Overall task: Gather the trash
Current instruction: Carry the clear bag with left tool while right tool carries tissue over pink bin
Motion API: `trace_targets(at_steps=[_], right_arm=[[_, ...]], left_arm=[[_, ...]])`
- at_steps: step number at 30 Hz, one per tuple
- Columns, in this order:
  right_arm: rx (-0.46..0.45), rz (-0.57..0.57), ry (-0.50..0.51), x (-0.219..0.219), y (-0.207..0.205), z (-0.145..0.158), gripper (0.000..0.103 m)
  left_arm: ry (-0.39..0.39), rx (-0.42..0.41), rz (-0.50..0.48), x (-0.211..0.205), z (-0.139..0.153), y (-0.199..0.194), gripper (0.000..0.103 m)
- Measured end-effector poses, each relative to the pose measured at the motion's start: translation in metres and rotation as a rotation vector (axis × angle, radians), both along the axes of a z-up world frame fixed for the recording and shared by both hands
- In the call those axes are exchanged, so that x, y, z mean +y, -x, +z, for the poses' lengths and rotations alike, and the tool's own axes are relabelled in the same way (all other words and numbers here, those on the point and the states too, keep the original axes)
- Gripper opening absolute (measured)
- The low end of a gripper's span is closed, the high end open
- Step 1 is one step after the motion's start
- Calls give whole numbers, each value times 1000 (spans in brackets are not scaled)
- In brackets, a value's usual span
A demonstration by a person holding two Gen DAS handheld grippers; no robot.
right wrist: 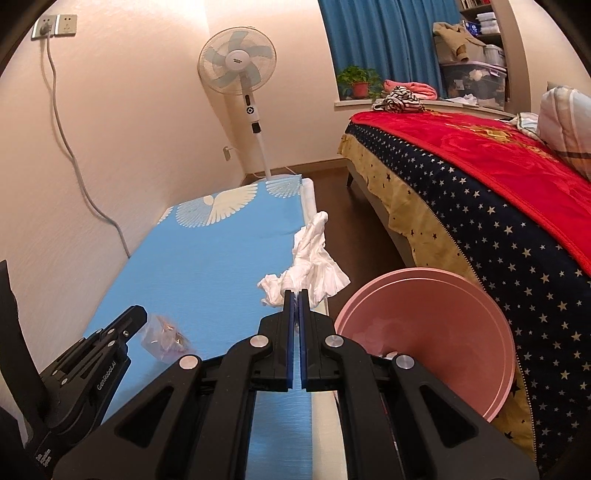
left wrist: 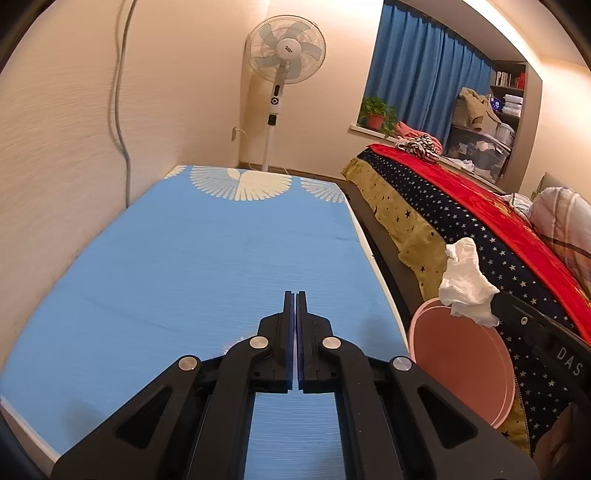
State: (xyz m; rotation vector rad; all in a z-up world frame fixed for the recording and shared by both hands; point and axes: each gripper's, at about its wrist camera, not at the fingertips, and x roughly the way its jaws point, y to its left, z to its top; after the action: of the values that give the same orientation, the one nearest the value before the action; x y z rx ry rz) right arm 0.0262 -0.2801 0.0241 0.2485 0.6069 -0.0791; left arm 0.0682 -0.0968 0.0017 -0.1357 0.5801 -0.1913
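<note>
White crumpled tissue (right wrist: 308, 264) is pinched in your right gripper (right wrist: 295, 295), jaws pressed together on its lower end, the rest of the wad sticking up and forward past the tips. It's off the surface, hanging over the right edge of the blue mattress (right wrist: 221, 266), just left of the pink bin (right wrist: 436, 332). From the left wrist camera the same tissue (left wrist: 466, 282) sits above the bin's (left wrist: 461, 354) near rim, with your right gripper (left wrist: 493, 301) coming in from the right.

Your left gripper (left wrist: 295, 295) is pressed together with nothing between the pads, hovering over bare blue mattress (left wrist: 207, 258). In the right wrist view it (right wrist: 135, 314) shows at lower left, tips near a small clear plastic wrapper (right wrist: 166, 338) lying on the mattress; I can't tell if it touches it.

Bin stands in the gap between mattress and bed, against the star-pattern bedspread (right wrist: 517, 236). A pale scrap seems to lie inside it, blurred, can't tell what.

Background: standing fan (right wrist: 236, 66) at the far corner, blue curtain (right wrist: 384, 33), potted plant (right wrist: 358, 83) on the sill, red blanket (right wrist: 472, 136) on the bed.
</note>
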Motion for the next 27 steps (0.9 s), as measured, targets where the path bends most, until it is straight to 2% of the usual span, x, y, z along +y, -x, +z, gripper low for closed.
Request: trace_targets(at_steps=[17, 27], right_arm=[[9, -77, 1, -31, 4, -6, 2], [7, -141, 3, -53, 10, -8, 2]], left_arm=[[4, -17, -87, -29, 0, -3, 1], [4, -32, -171, -57, 1, 2, 1]])
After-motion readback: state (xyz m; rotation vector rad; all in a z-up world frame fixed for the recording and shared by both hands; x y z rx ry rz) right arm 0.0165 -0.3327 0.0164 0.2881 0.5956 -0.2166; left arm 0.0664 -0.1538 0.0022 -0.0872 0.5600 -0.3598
